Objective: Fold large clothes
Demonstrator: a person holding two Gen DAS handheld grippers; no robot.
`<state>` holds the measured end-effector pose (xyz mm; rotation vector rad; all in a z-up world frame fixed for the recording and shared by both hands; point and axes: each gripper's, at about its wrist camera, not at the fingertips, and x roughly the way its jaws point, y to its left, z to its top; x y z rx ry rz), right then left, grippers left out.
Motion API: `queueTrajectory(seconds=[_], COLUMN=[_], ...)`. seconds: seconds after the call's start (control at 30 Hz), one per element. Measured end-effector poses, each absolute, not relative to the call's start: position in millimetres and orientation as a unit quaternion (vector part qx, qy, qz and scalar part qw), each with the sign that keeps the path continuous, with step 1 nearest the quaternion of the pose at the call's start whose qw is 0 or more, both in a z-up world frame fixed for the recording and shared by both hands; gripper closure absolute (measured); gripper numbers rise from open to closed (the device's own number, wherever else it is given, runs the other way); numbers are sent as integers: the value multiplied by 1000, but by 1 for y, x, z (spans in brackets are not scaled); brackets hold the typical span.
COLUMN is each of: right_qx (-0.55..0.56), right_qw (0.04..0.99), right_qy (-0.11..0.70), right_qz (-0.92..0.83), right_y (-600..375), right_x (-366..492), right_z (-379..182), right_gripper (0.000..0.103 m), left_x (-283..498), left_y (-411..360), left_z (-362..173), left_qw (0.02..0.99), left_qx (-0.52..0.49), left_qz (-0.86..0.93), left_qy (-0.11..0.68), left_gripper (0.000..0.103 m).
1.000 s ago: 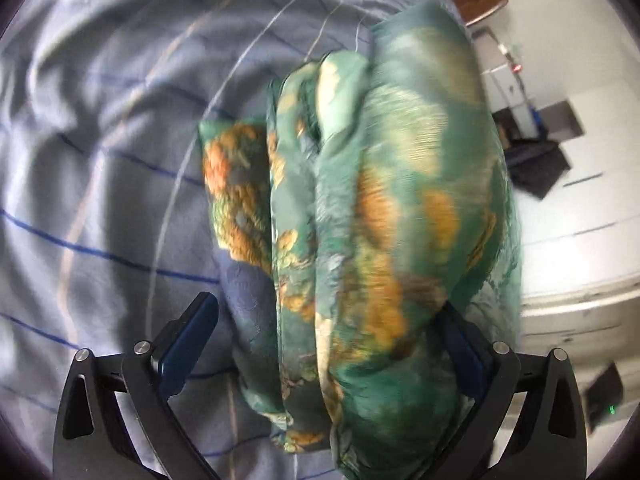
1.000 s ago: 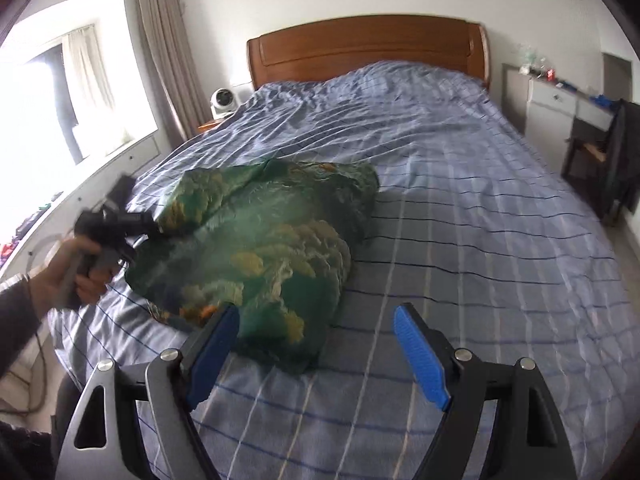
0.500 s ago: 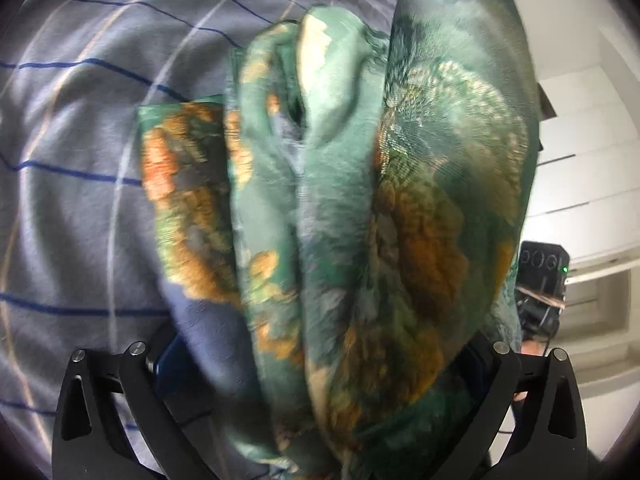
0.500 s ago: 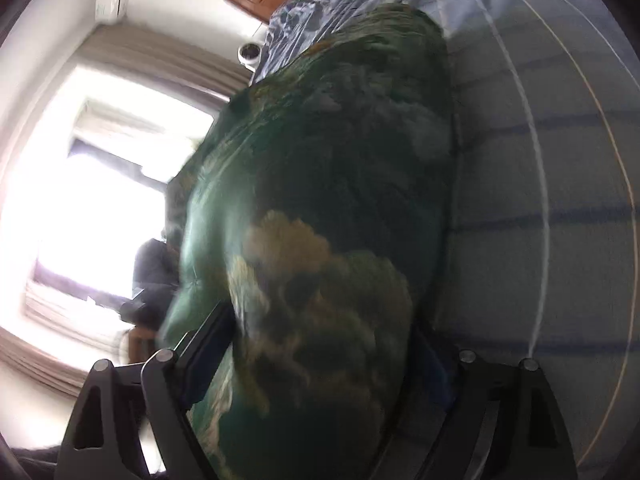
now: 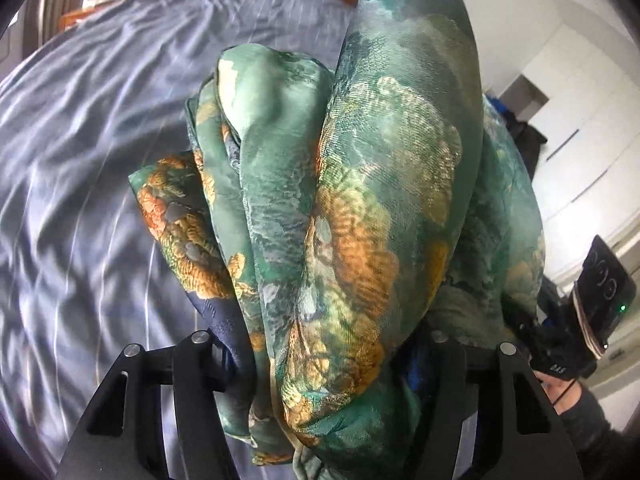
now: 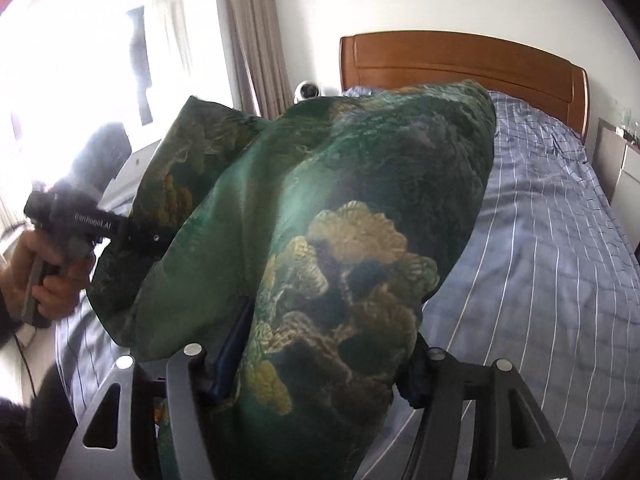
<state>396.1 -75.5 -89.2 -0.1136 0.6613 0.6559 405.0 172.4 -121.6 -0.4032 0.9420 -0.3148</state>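
Observation:
A folded green garment with orange and gold print [image 5: 360, 200] fills the left wrist view. My left gripper [image 5: 324, 344] has its jaws closing on the thick folded end, and the cloth hides both pads. In the right wrist view the same garment [image 6: 340, 220] bulges up between the fingers of my right gripper [image 6: 320, 356], whose jaws are also closing on it; a blue pad [image 6: 234, 344] presses into the cloth. The bundle hangs above the bed between the two grippers. A hand [image 6: 52, 280] holds the left gripper's black body [image 6: 80, 220] at the bundle's far end.
Below lies the bed with its blue striped sheet [image 6: 540, 260] and wooden headboard [image 6: 460, 64]. A bright window [image 6: 100, 60] and curtain [image 6: 248, 40] are on the left, a small white device [image 6: 308, 90] beside the bed, white cupboards [image 5: 580, 140] on the other side.
The right gripper moved in from beside the garment and closed around its end. The left jaws narrowed on the other end. The bundle rose off the sheet and both views swung toward the headboard.

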Motion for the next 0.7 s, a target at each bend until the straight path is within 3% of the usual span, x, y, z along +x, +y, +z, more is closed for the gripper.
queueTrajectory(seconds=[0.2,0.27,0.33,0.37,0.43,0.5,0.7], right_qx=[-3,18,44,60,127,156,12], right_qw=[878,864,845,834,823,832,912], right_qy=[357,389,434,457,463,445,335], right_qz=[318,319,309,303,303,294,235], right_y=[-90,-98,-103,-105,-122,-133,-134], right_x=[478,501,522,530,539,533,457], right_z=[-112,-134,-168,-185,-204,-198,-123], right_gripper=[40,40,36,33,16,6,6], left_x=[473,487,498,499,487,466,362], left_y=[168,176,185,195,205,207,185], left_z=[-158,-186,-209,-213,-204,-179,-98], left_qw=[855,841,834,836,842,870,952], left_qx=[-186,-188,-200,-221,-238,-205,-79], left_qz=[-132,-121,-102,-103,-102,-94,8], left_qy=[465,492,503,492,474,439,296], left_gripper=[35,29,9,6,6,7,1])
